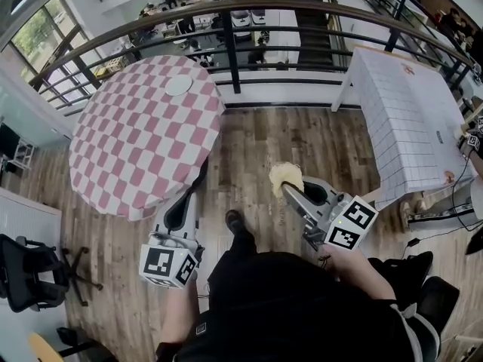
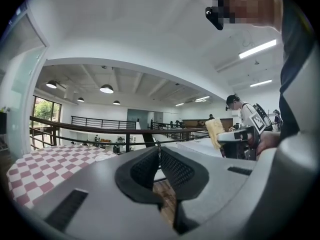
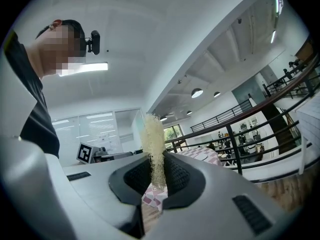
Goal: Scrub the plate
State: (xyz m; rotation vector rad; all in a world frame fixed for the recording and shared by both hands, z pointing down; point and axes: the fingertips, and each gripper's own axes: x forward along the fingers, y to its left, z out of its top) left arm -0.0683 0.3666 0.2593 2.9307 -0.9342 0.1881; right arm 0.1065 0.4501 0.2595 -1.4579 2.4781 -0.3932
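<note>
Wood-plank floor [image 1: 302, 149]; a dark railing [image 1: 234, 51] overlooks a lower level. A round checked table [image 1: 143, 142] stands left; a white gridded table [image 1: 407, 119] right.

Plate [image 1: 179, 85] too small for detail; office chair [image 1: 26, 274] cut off at left edge.

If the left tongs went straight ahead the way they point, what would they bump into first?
Probably the railing; the left tongs point just past the checkered table, though depth is unclear.

— How is the left gripper [image 1: 198, 181] held?
— It is pointed at the checkered counter [image 1: 143, 138], near its edge, jaws pressed together, empty.
— And the right gripper [image 1: 290, 194]?
— It is held beside that counter, clamped on a scrubber [image 1: 286, 176].
</note>
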